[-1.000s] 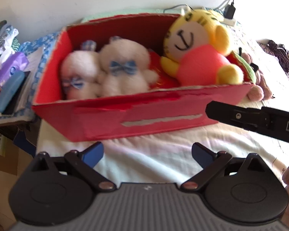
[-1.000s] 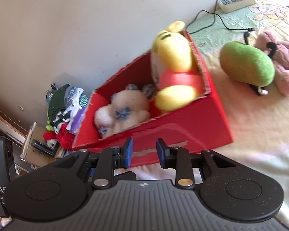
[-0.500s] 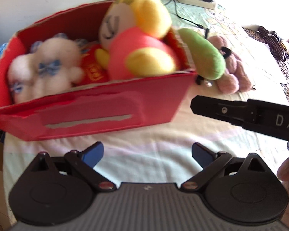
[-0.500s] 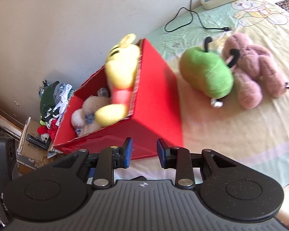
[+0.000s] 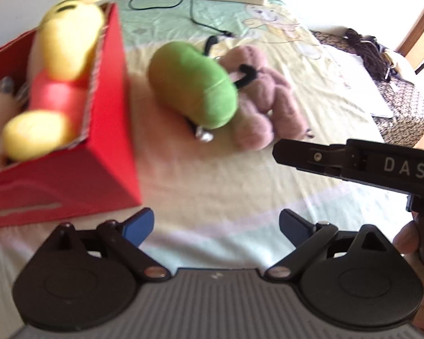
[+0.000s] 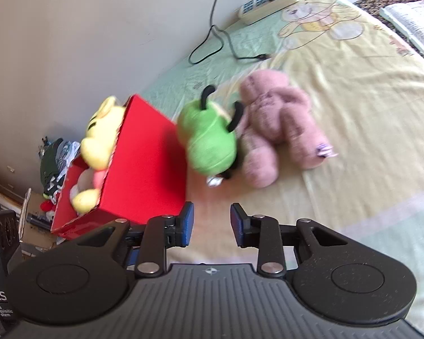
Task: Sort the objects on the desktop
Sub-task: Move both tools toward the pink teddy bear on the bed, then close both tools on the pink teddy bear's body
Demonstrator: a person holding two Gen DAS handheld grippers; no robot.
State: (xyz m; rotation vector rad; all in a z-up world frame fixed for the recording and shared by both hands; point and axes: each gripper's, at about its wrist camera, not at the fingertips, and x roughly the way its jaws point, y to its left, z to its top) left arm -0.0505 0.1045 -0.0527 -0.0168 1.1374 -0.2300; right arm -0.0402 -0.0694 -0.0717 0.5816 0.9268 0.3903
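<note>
I swung both empty claws off the red box (image 5: pixel 110 152) toward the green plush (image 5: pixel 193 84) and pink plush (image 5: pixel 264 104) left on the bed (image 5: pixel 200 169): left claw (image 5: pixel 216 226) wide, right claw (image 6: pixel 212 223) narrowly parted.

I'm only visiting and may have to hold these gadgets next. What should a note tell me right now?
Left gripper: open wide, empty; its jaws have just been closing a little.
Right gripper: slightly apart, nothing between the pads.
Red box: already holds the yellow plush.
Still out on the sheet: green plush and pink plush, lying against each other beside the box.
Left to do: probably box those two.
</note>
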